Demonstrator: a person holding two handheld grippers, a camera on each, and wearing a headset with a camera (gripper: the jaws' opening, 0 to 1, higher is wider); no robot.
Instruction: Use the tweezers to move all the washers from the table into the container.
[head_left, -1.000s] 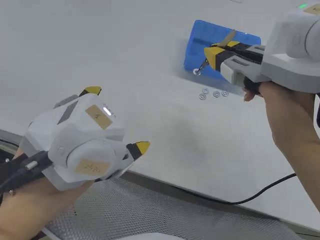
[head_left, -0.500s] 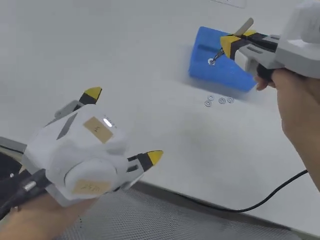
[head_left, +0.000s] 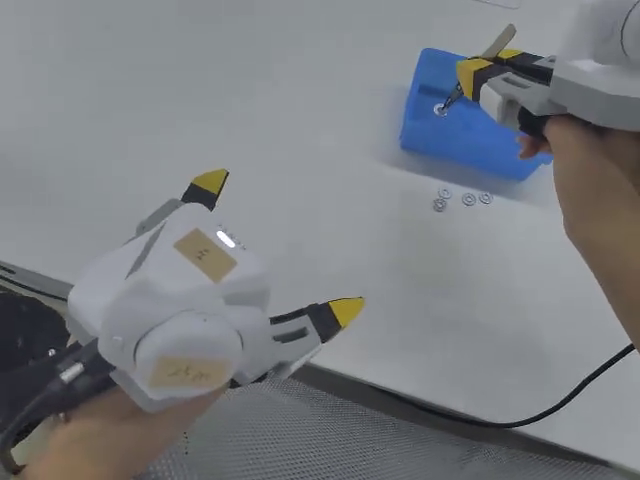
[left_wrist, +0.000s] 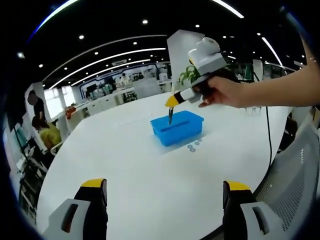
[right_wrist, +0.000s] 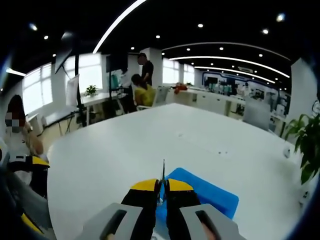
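Observation:
The blue container stands at the far right of the white table. My right gripper is shut on the tweezers. Their tips pinch a small washer over the container's open top. Several washers lie on the table just in front of the container. My left gripper hangs open near the table's front edge, nothing between its yellow tips. From the left gripper view, the tweezers point down into the container. The right gripper's own view shows the container below.
A black cable runs over the table's front right. A grey mesh chair sits below the table edge. People sit at desks far behind the table.
The right gripper has lifted the tweezers with the washer from the table beside the container to above its open top. The left gripper stays open.

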